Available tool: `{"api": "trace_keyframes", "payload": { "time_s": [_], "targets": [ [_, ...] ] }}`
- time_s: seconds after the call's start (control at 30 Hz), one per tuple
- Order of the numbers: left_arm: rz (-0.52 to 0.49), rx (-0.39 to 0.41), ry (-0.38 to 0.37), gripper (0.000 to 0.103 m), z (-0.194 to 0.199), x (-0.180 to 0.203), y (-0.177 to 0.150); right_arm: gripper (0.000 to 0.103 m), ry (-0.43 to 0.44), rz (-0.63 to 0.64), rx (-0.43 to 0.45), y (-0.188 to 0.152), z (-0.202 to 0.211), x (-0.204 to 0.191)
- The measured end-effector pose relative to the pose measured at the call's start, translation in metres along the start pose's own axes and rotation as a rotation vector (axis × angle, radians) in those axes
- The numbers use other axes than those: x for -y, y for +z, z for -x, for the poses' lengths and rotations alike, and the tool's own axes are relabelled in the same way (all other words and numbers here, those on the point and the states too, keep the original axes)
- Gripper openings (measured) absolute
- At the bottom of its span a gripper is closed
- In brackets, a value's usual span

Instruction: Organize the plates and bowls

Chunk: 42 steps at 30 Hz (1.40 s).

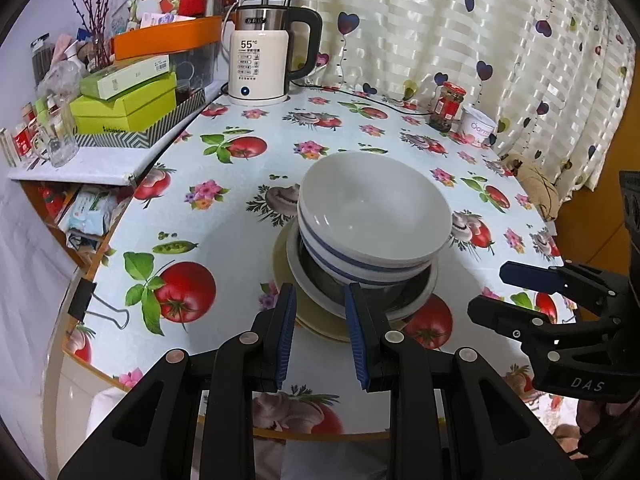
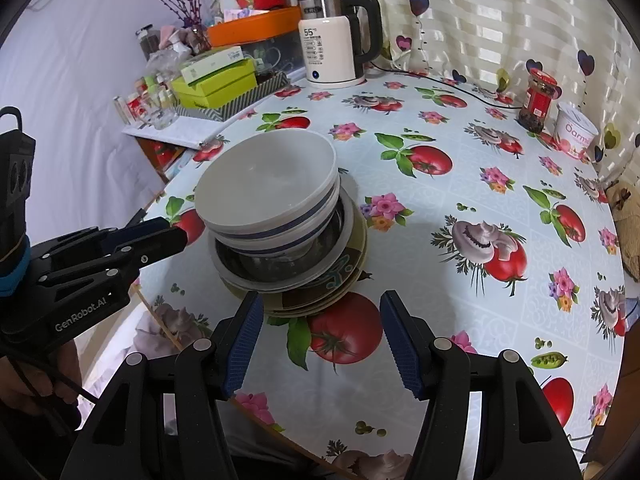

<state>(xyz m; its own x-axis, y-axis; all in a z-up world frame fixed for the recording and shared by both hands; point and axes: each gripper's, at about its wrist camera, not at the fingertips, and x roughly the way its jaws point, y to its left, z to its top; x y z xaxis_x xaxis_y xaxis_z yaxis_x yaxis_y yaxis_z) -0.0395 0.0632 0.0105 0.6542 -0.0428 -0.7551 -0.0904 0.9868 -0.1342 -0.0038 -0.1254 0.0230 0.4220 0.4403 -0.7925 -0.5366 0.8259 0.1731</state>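
Observation:
A stack of dishes stands on the table near its front edge. Two white bowls with blue stripes (image 1: 374, 216) (image 2: 268, 196) sit nested on top, tilted. Under them is a metal bowl (image 1: 376, 292) (image 2: 280, 268) in a white plate (image 1: 400, 310) (image 2: 348, 220), over patterned olive plates (image 1: 320, 320) (image 2: 320, 292). My left gripper (image 1: 320, 308) is open, its jaws just in front of the stack, touching nothing. It shows in the right wrist view (image 2: 176, 236) beside the stack. My right gripper (image 2: 320, 320) is open and empty, just short of the stack; it also shows in the left wrist view (image 1: 492, 288).
The table (image 1: 240, 208) (image 2: 460, 200) has a fruit-print cloth. At the back stand a white kettle (image 1: 262, 64) (image 2: 332, 48), a red-lidded jar (image 1: 448, 106) (image 2: 538, 100) and a yogurt tub (image 1: 478, 126) (image 2: 576, 134). A cluttered shelf (image 1: 120, 120) (image 2: 208, 88) is at the left. Curtains hang behind.

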Motion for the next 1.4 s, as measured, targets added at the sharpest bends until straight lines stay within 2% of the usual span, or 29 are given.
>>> {"api": "trace_keyframes", "payload": {
  "time_s": [0.17,0.83,0.97,1.4],
  "targets": [
    [0.001,0.000,0.019,0.026,0.0005,0.0000,-0.0014,0.061,0.000,-0.001,-0.002,-0.0006,-0.0004,0.0000],
    [0.006,-0.021,0.022,0.026,-0.0014,-0.0003,-0.0029,0.061,-0.001,0.000,-0.003,-0.0018,-0.0009,-0.0016],
    [0.001,-0.027,0.045,0.026,-0.0028,0.0009,-0.0029,0.061,-0.002,0.000,-0.005,-0.0031,-0.0002,-0.0019],
    [0.002,-0.028,0.041,0.026,-0.0033,0.0005,-0.0042,0.061,-0.004,0.000,-0.009,-0.0045,-0.0008,-0.0031]
  ]
}}
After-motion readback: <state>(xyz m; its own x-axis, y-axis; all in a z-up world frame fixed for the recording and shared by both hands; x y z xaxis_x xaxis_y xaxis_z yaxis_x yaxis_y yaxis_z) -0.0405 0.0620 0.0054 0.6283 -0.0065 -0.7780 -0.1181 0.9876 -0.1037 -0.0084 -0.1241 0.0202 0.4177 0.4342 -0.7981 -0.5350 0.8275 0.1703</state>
